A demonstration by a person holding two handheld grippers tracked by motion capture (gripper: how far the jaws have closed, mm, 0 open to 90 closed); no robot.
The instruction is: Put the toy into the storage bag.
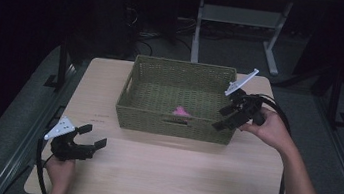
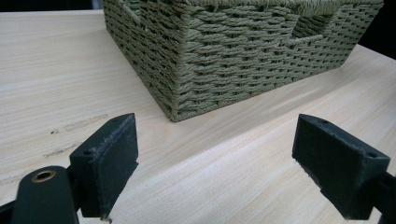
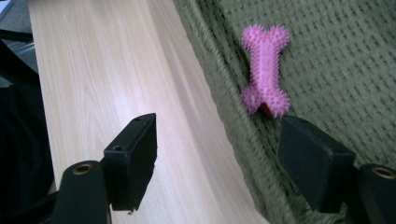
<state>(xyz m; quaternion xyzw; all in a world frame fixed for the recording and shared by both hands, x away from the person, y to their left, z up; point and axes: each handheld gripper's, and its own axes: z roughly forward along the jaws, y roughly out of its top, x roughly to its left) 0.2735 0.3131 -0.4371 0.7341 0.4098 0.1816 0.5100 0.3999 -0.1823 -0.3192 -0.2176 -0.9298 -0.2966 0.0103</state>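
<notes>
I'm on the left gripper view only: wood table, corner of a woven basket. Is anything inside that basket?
Observer: Yes, a pink spiky bone toy lies on the floor of the basket, near its front wall.
Operator: Where is the right gripper?
Observer: The right gripper hangs over the basket's front right corner, angled down toward the toy.
Operator: Holding anything?
Observer: No. Its fingers stand wide apart with nothing between them; one is over the table, the other over the basket.
</notes>
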